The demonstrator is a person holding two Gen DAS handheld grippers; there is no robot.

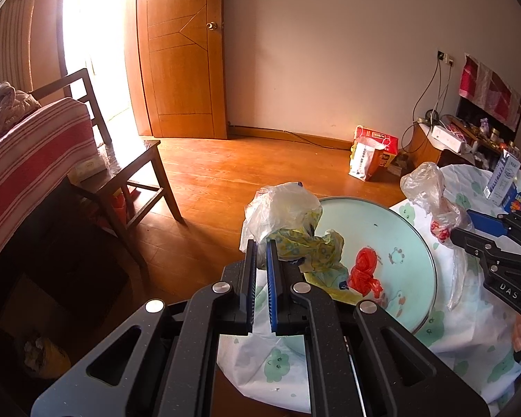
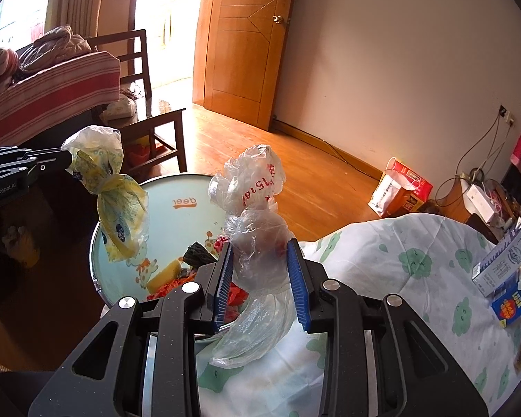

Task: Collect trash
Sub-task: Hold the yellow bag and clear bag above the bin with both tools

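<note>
Two bags up at once: left tool (image 1: pixel 259 260) is pinched tight on the yellow-printed bag (image 2: pixel 116 201), right tool (image 2: pixel 262 286) squeezes the clear bag (image 2: pixel 257 243). Both hang over the round tray (image 1: pixel 371 219), probably so the scraps (image 2: pixel 177 278) drop there.

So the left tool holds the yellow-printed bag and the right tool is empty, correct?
Not quite. The left tool does hold the yellow-printed bag, but the right tool isn't empty: the right wrist view shows it gripping a clear plastic bag with red print.
</note>
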